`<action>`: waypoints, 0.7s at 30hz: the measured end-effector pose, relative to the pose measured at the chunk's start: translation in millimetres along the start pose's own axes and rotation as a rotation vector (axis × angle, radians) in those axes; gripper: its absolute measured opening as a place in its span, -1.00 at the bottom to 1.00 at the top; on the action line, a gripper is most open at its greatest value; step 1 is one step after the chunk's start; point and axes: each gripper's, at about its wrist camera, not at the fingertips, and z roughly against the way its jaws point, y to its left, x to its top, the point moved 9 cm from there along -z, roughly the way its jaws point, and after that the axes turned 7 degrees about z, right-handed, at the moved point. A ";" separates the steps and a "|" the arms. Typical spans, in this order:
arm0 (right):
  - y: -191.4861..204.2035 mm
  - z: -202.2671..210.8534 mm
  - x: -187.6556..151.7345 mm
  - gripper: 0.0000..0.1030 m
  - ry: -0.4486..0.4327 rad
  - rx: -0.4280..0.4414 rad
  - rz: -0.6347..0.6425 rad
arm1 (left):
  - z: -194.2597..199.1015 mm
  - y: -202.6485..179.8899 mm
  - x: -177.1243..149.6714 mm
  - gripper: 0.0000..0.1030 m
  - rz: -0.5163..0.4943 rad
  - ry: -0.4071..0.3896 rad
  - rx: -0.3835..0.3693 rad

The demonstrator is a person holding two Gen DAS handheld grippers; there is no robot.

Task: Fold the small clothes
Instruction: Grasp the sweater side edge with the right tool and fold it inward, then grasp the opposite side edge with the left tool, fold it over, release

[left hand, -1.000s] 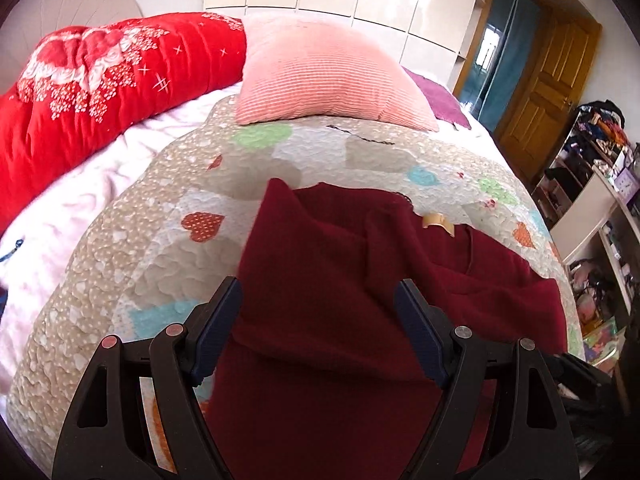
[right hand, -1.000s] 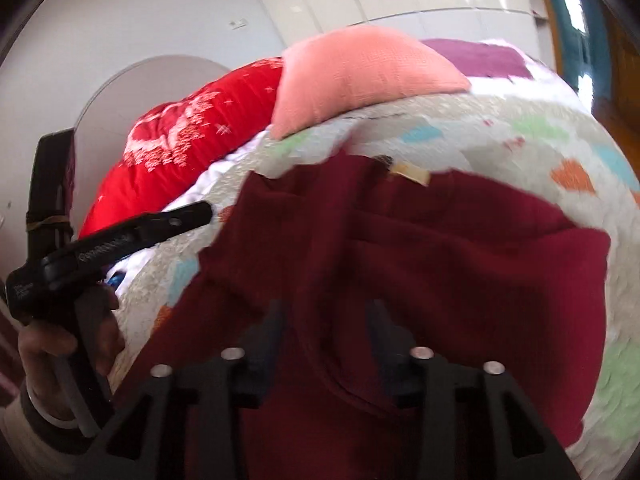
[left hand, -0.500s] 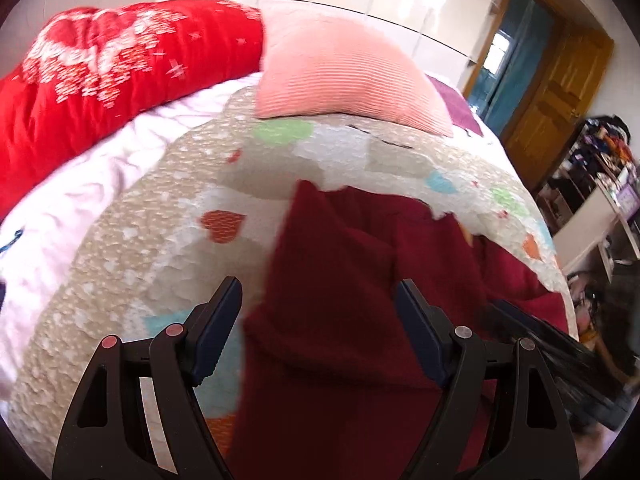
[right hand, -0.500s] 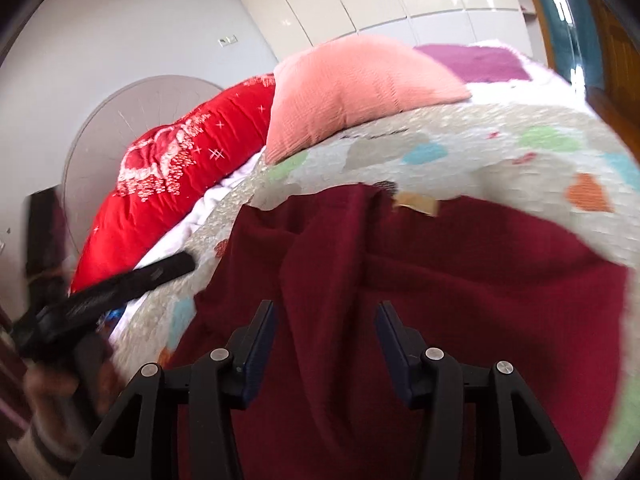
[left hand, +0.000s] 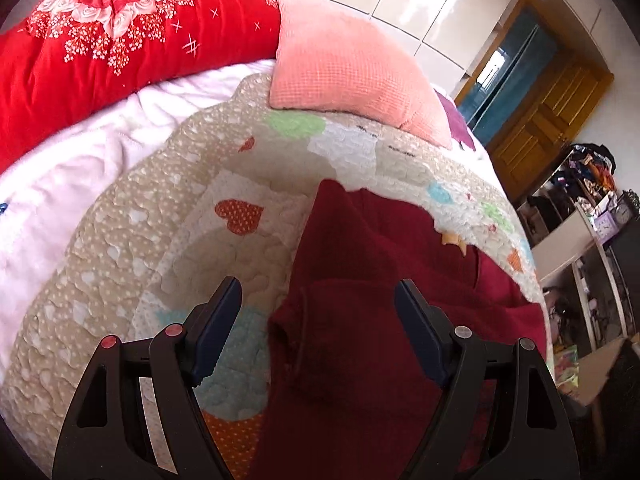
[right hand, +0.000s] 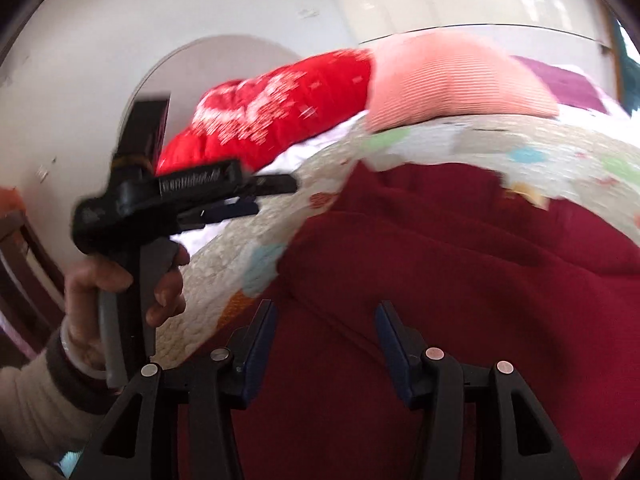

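Observation:
A dark red garment [left hand: 360, 320] lies partly folded on the patchwork quilt [left hand: 160, 240]; it also shows in the right wrist view [right hand: 460, 280]. A tan neck label [left hand: 454, 240] shows at its far edge. My left gripper [left hand: 318, 316] is open and empty, hovering over the garment's left edge and short sleeve. It appears from the side in the right wrist view [right hand: 276, 196], held in a hand. My right gripper [right hand: 326, 330] is open and empty, low over the garment's near part.
A pink pillow [left hand: 352, 68] and a red floral duvet [left hand: 100, 40] lie at the head of the bed. A white blanket [left hand: 60, 168] lies left of the quilt. A wooden door [left hand: 548, 120] and cluttered shelves [left hand: 580, 208] stand to the right.
My left gripper has moved left, from over the garment's middle to its left edge. My right gripper has opened wider and let go of the fold, which now lies flat.

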 end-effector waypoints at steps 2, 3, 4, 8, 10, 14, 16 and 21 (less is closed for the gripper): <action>-16.2 25.4 -6.3 -0.04 -0.051 -0.018 -0.061 | -4.0 1.6 -6.1 0.54 -0.009 0.014 0.006; -24.5 37.6 -9.1 -0.04 -0.075 -0.029 -0.093 | -7.0 2.8 -10.4 0.55 -0.017 0.023 0.014; -35.4 50.2 -13.4 -0.04 -0.094 -0.055 -0.123 | -9.8 2.5 -15.5 0.54 -0.026 0.032 0.020; -66.2 82.7 -25.2 -0.03 -0.137 -0.137 -0.199 | -21.3 -1.2 -40.0 -0.23 -0.086 0.082 0.073; -80.5 91.6 -31.3 -0.03 -0.145 -0.168 -0.241 | -24.3 -3.8 -49.5 -0.52 -0.116 0.093 0.092; -110.0 110.7 -44.0 -0.03 -0.141 -0.289 -0.289 | -3.6 -21.3 -43.1 -0.78 -0.171 0.016 0.082; -125.4 117.7 -47.1 -0.03 -0.141 -0.358 -0.310 | 8.3 -35.3 -32.8 -0.80 -0.190 -0.021 0.055; -162.8 130.5 -42.8 -0.03 -0.121 -0.504 -0.345 | 24.8 -78.4 0.9 -0.80 -0.256 -0.099 0.004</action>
